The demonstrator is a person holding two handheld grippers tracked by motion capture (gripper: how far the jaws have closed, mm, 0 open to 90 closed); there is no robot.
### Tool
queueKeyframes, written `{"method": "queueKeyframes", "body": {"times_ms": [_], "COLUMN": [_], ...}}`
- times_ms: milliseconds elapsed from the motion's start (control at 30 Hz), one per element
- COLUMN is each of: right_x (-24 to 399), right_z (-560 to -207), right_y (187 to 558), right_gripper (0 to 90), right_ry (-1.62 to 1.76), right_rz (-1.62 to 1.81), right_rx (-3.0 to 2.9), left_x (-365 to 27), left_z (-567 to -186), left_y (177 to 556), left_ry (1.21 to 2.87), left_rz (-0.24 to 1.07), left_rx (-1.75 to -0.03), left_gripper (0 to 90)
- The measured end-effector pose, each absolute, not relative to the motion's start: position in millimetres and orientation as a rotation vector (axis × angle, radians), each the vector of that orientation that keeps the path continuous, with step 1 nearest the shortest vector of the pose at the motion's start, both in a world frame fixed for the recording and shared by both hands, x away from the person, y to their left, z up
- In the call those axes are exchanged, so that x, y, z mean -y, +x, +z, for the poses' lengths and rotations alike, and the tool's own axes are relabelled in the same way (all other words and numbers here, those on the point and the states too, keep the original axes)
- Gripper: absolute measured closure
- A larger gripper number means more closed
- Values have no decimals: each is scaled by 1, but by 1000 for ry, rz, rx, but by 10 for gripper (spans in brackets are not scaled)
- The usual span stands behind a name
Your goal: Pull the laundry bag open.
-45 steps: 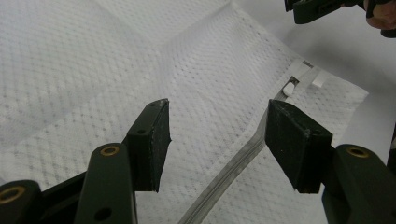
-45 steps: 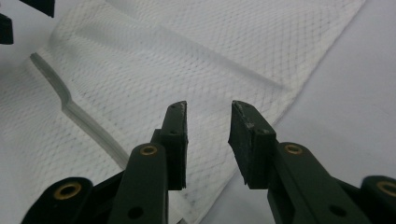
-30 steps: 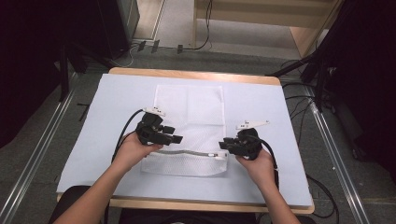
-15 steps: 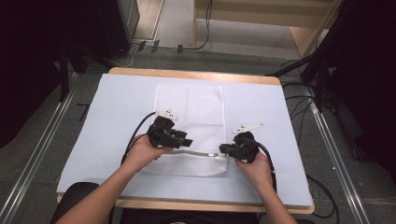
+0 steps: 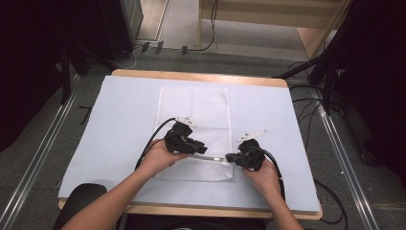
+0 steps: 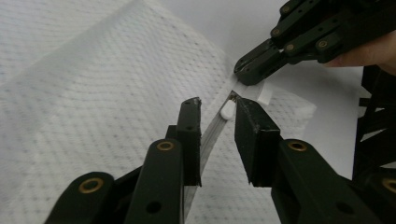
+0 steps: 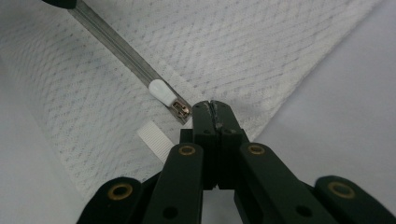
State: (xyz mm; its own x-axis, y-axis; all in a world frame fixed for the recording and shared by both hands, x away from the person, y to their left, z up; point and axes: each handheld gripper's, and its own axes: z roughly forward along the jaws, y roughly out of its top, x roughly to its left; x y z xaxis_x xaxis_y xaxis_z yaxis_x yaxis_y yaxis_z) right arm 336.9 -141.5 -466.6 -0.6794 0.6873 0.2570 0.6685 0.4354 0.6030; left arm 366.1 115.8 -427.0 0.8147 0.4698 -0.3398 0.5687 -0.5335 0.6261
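A white mesh bag (image 5: 194,108) lies flat on the pale table cover (image 5: 115,124), with a grey zipper (image 5: 210,157) across its near part. My right gripper (image 5: 229,156) is shut on the bag's edge (image 7: 261,109) just past the zipper's end, beside the metal slider (image 7: 180,108) and its white pull (image 7: 160,91). My left gripper (image 6: 215,108) straddles the zipper (image 6: 208,135), its jaws having just been closing, with a gap still between them. The white pull (image 6: 228,110) sits between its tips, near one jaw. The right gripper (image 6: 250,72) pinches the cloth just beyond.
A short white ribbon tab (image 7: 154,136) sticks out from the bag near the slider. The wooden table edge (image 5: 201,76) runs along the far side. Cables (image 5: 306,110) trail off to the right of the table, and metal rails flank it.
My left gripper has slid right along the zipper, close to the right gripper, and its jaws have narrowed. The right gripper has stayed put and its jaws have shut.
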Motion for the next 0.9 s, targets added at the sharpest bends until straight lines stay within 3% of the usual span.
{"method": "queueKeyframes", "body": {"times_ms": [900], "right_x": [141], "right_z": [-469], "right_y": [334], "right_gripper": [898], "right_ry": [1142], "right_rz": [1108], "right_rx": [-2648], "left_x": [-81], "left_z": [-459], "left_y": [369], "left_ry": [2275], "left_rz": [-228], "left_rx": [-767], "left_gripper": [791]}}
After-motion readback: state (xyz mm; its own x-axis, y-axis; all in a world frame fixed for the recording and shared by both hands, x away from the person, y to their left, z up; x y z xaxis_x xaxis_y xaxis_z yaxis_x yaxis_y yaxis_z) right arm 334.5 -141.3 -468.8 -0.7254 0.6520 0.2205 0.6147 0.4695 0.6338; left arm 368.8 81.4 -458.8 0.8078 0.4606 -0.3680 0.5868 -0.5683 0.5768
